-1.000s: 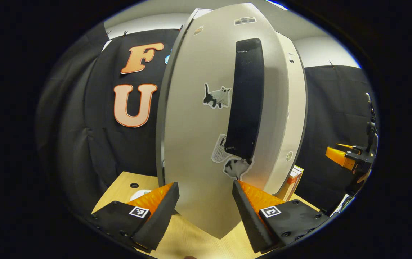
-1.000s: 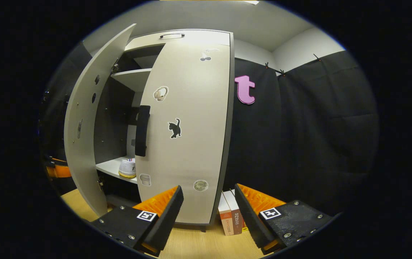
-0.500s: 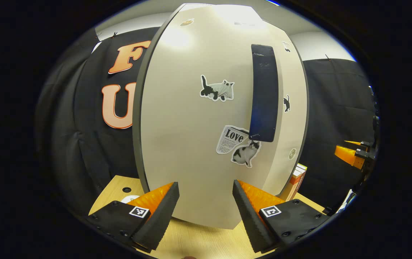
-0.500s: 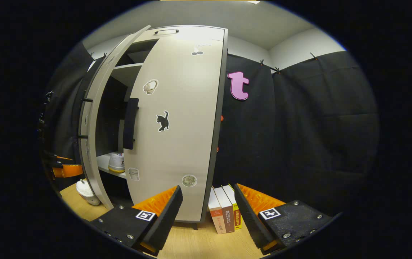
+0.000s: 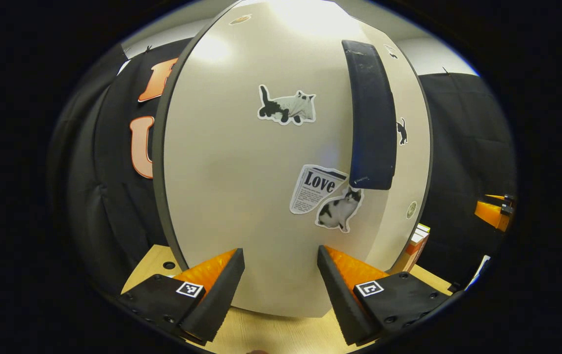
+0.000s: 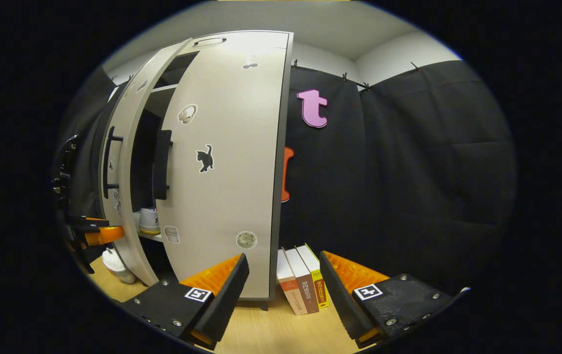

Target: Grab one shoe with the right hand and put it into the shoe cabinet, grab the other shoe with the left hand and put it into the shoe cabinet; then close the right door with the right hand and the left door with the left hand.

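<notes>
The shoe cabinet's left door [image 5: 241, 162], pale with cat stickers and a tall black handle [image 5: 369, 115], stands close in front of my left gripper [image 5: 281, 290], which is open with nothing between its fingers. In the right gripper view the right door [image 6: 227, 167] lies against the cabinet, while the left door [image 6: 119, 162] stands ajar by a narrow gap. Through that gap one white shoe [image 6: 149, 221] sits on a shelf. The left gripper [image 6: 92, 236] shows beside the left door. My right gripper [image 6: 281, 295] is open, off the cabinet's front right corner.
Three books [image 6: 303, 285] stand upright on the wooden table [image 6: 271, 329], right of the cabinet. A white object [image 6: 114, 260] sits on the table by the left door's foot. The right gripper [image 5: 494, 214] shows at the far right of the left gripper view.
The left door has swung further toward the cabinet, so the gap is much narrower. The left gripper followed it; the right gripper drifted a little to the right.
</notes>
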Demonstrator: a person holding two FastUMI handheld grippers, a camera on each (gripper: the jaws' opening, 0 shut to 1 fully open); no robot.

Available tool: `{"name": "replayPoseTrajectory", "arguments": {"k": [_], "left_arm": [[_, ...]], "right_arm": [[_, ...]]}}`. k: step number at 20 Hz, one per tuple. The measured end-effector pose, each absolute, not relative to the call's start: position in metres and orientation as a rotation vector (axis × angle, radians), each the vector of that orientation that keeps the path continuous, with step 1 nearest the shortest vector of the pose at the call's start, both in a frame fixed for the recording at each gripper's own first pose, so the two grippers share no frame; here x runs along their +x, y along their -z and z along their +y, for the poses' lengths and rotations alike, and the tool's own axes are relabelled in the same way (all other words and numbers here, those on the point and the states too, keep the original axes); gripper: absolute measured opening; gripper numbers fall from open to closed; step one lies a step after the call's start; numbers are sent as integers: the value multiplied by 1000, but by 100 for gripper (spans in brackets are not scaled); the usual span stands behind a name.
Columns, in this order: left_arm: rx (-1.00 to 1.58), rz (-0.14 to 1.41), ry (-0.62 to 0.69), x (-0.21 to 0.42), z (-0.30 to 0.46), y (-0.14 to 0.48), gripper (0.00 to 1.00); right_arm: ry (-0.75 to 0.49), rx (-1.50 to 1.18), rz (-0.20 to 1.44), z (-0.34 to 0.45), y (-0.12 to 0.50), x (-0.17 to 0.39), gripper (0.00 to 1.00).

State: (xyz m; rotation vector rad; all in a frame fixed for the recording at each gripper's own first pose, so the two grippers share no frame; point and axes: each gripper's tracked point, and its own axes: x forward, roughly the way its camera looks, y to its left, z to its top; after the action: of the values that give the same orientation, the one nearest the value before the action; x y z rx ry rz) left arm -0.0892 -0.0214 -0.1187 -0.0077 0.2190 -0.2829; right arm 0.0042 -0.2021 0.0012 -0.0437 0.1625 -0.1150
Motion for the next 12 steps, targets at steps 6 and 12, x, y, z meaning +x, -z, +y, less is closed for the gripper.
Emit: {"name": "replayPoseTrajectory", "arguments": {"k": [6, 12], "left_arm": [[-14, 216, 260, -75, -30, 119, 97], [13, 218, 203, -64, -28, 121, 96]], "right_arm": [[131, -15, 174, -214, 0, 8, 89], [121, 1, 161, -215, -16, 23, 90]]}}
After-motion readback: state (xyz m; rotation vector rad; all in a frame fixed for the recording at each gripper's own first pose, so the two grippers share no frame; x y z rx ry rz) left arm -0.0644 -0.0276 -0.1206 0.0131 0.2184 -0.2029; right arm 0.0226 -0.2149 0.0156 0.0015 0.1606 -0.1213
